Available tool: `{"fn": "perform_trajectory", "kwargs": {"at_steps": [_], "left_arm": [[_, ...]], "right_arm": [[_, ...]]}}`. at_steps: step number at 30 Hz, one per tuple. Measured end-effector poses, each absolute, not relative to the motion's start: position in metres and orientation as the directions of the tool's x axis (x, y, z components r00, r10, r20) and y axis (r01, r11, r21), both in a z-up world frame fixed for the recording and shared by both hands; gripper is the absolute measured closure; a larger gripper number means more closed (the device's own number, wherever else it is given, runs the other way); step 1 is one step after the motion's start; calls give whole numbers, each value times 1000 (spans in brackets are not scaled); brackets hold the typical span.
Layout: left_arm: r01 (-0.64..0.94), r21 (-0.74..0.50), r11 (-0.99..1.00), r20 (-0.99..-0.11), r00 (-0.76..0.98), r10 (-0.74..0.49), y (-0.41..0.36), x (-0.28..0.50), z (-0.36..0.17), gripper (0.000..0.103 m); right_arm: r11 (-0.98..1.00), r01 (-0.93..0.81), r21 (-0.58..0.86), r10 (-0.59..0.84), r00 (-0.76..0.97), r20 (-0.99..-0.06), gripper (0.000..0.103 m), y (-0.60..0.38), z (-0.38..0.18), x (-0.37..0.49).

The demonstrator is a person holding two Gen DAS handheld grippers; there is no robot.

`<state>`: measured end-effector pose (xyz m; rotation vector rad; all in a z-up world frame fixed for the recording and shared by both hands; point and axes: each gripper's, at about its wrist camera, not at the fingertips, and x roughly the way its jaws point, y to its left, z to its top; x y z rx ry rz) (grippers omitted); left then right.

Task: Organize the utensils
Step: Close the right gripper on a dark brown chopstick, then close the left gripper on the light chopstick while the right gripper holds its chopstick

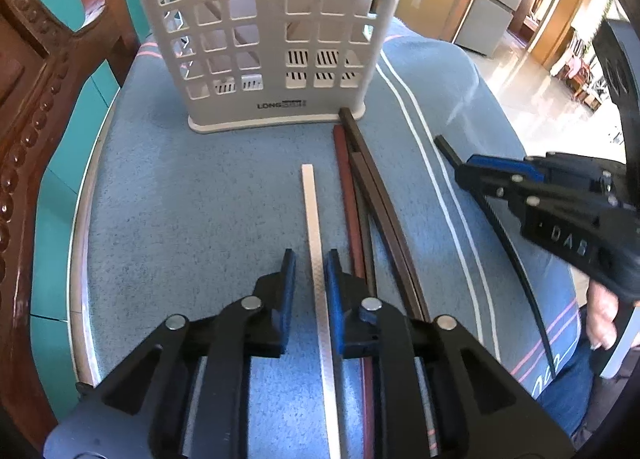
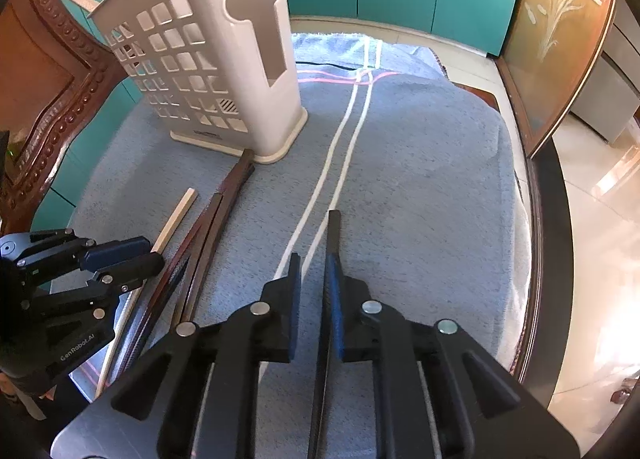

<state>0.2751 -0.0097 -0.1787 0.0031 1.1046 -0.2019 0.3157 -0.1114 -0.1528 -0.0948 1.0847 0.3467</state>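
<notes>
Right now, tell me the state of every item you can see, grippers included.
Left gripper: closed around the white chopstick.
White chopstick: flat on the towel.
Right gripper: closed around the black chopstick.
Black chopstick: on the towel.
Brown chopsticks: lying loose, bunched.
Utensil holder: upright.
Blue towel: spread flat.

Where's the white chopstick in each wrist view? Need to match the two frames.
Left wrist: white chopstick runs up the centre, between the left gripper fingers.
Right wrist: white chopstick lies lower left, leftmost of the sticks, running under the left gripper.
Shared landmark: white utensil basket, upright on the blue towel.
</notes>
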Motion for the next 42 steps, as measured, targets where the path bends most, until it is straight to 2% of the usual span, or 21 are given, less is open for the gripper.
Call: {"fn": "perform_trajectory", "kwargs": {"at_steps": [5,9,11,12,13,24,26,28,31,34,36,40,42], "left_arm": [[149,-88,985,-883,446,-146,-14,283,-181,77],[143,-31,989,-884,459,-94,-24,296,-180,69],[129,1,992,-882,467,-60,-28,296,-181,58],[109,18,994,-882,470,-36,-27,300,-182,49],[100,14,995,-882,469,-34,-25,304,-183,46],[87,-2,996,-882,468,-43,-19,311,-182,45],[82,-10,997,-883,467,-47,-16,313,-181,47],[86,-12,996,-882,468,-51,-20,309,-181,53],[94,-12,996,-880,472,-55,-26,306,-180,61],[94,-14,995,-877,477,-57,-28,306,-179,80],[86,-19,996,-877,478,-58,-26,307,-179,88],[78,-23,997,-876,480,-58,-24,308,-179,95],[78,-21,997,-875,481,-56,-25,308,-178,95]], "right_arm": [[951,-308,20,158,432,-888,86,-109,-158,317],[953,-303,-21,116,426,-897,84,-109,-162,316],[952,-305,-35,104,426,-899,81,-110,-162,315],[951,-305,-42,98,427,-899,79,-110,-162,314],[951,-305,-44,95,428,-899,78,-111,-162,314],[949,-314,-34,109,424,-899,74,-113,-164,314],[948,-316,-28,116,426,-897,74,-113,-164,312],[948,-319,-21,124,427,-896,75,-112,-164,312],[944,-329,-22,130,432,-892,82,-110,-163,309],[941,-337,-18,137,433,-891,87,-109,-162,306],[939,-343,-12,145,430,-891,92,-108,-162,305],[938,-347,-11,150,432,-889,93,-106,-161,303],[938,-347,-10,150,432,-889,93,-106,-161,302]]}}
